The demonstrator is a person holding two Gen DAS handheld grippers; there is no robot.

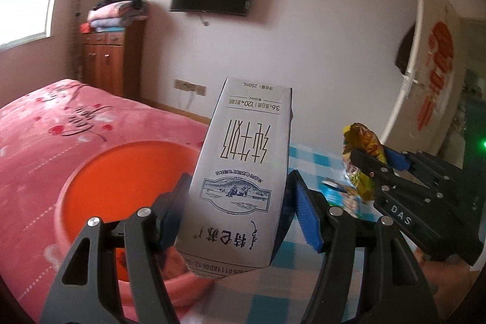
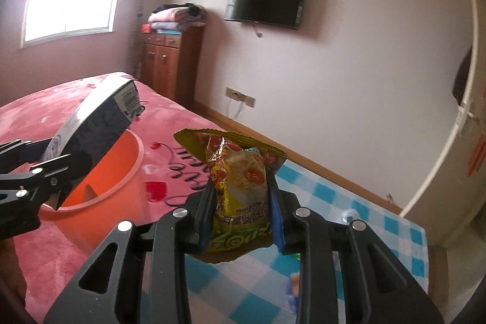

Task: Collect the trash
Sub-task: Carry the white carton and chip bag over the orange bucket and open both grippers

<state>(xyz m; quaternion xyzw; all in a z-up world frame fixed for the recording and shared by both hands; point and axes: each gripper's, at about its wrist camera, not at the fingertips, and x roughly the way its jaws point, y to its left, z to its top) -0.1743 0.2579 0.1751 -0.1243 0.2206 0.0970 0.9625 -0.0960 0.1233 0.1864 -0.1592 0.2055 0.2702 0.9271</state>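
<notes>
A white milk carton (image 1: 240,172) with upside-down black print stands between the pads of my left gripper (image 1: 240,211), which is shut on it. The carton (image 2: 97,126) hangs tilted above the rim of the orange plastic basin (image 1: 121,187) that sits on the pink bed. My right gripper (image 2: 241,202) is shut on a crumpled yellow-green snack wrapper (image 2: 237,175), held above the blue-checked table. In the left wrist view that wrapper (image 1: 361,154) and the right gripper (image 1: 376,172) show at the right.
The pink bedspread (image 1: 60,117) lies left, the blue-and-white checked tablecloth (image 2: 349,217) right, with small bits of litter (image 2: 293,290) on it. A wooden cabinet (image 2: 170,63) with folded blankets, a wall TV (image 2: 267,3) and a white door frame (image 2: 440,166) stand behind.
</notes>
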